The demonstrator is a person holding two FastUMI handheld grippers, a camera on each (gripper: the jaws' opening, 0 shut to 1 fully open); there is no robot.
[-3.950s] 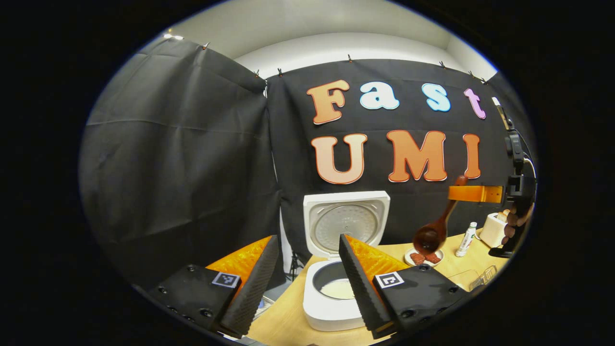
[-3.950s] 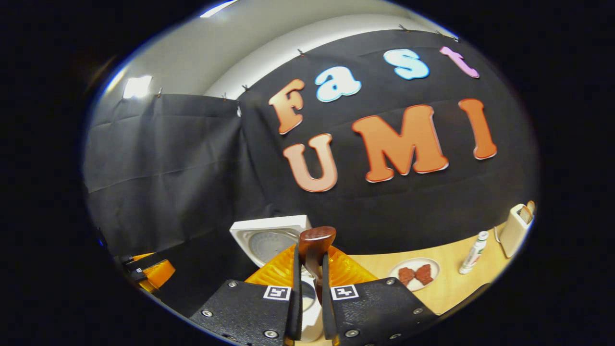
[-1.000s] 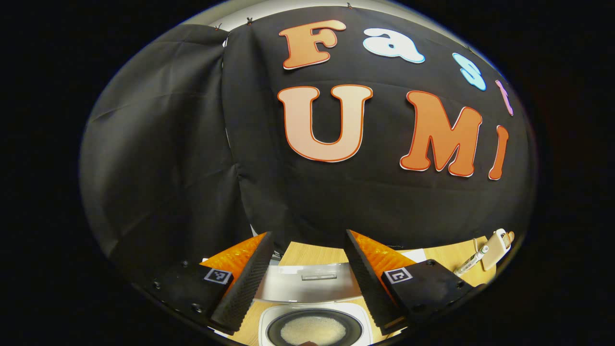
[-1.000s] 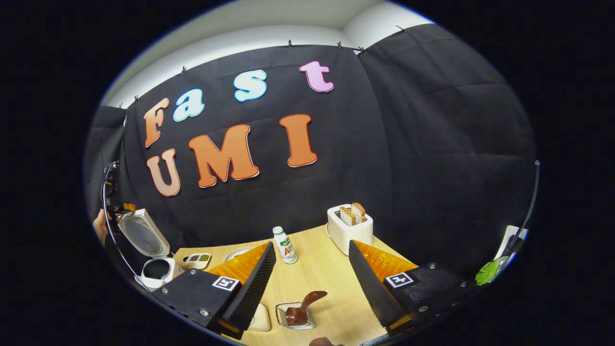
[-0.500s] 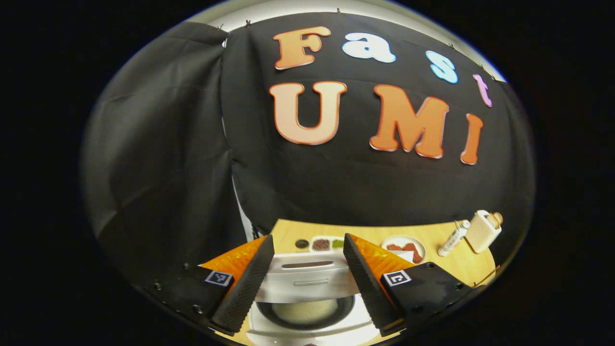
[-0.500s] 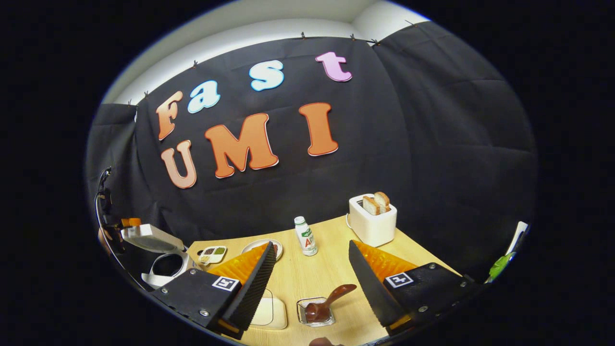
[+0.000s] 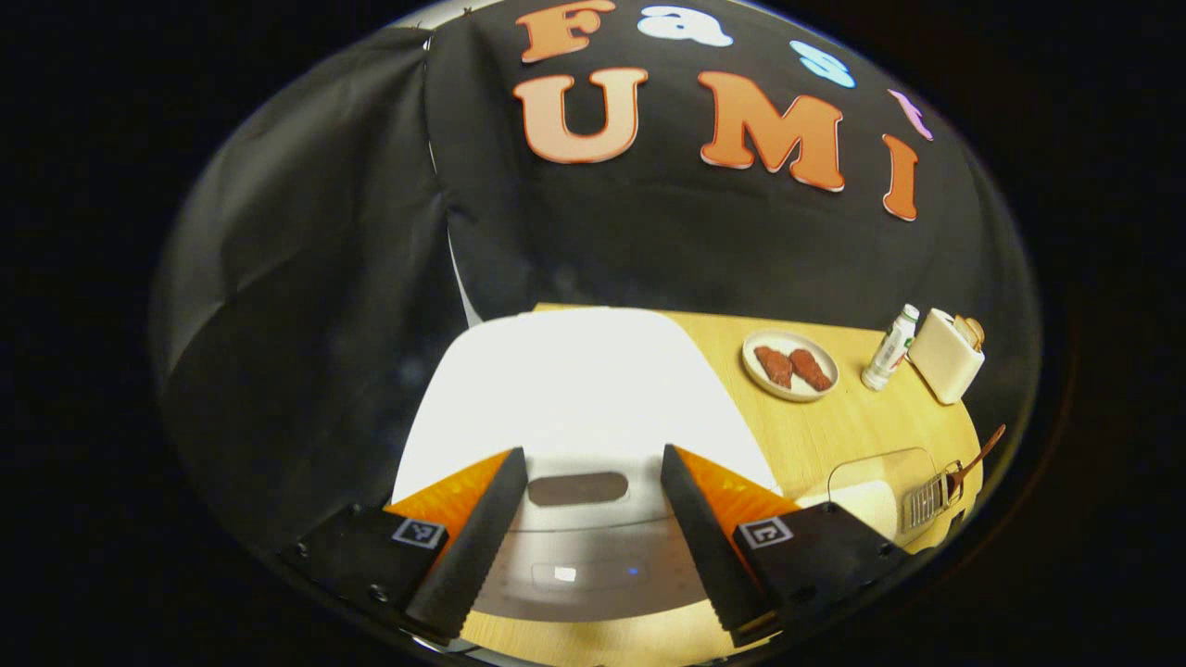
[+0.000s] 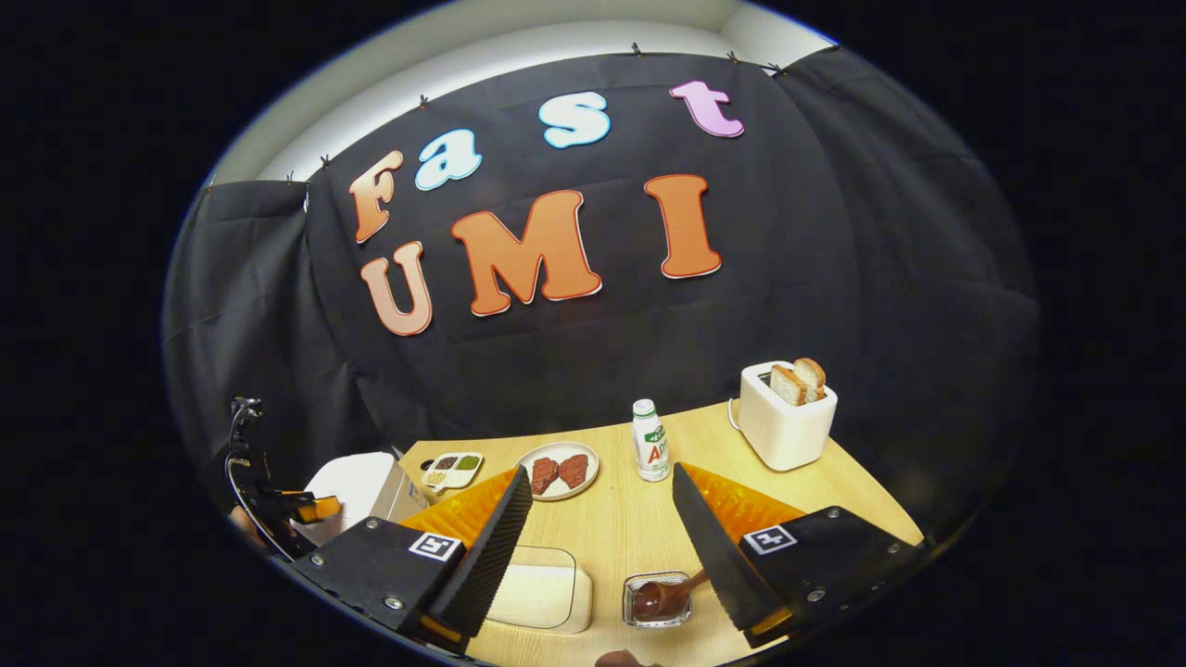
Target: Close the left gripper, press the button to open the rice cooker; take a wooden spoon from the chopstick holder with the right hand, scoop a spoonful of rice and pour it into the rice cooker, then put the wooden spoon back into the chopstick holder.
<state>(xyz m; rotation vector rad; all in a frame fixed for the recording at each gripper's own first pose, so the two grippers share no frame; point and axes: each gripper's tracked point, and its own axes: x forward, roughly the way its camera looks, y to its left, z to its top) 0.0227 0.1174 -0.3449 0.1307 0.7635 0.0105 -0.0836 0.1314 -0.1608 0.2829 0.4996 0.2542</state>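
Wooden spoon (image 8: 669, 593) handle partly hidden.

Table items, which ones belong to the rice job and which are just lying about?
Job: rice cooker, lid down; wooden spoon in the chopstick holder; rice container.
Lying about: toaster with bread, bottle, plate of meat, condiment dish.

The booth is being closed in by wrinkled black cloth walls (image 8: 880, 278), clipped beneath a white ceiling strip (image 8: 519, 51); a light wooden table (image 8: 611, 528) is being lit brightly.
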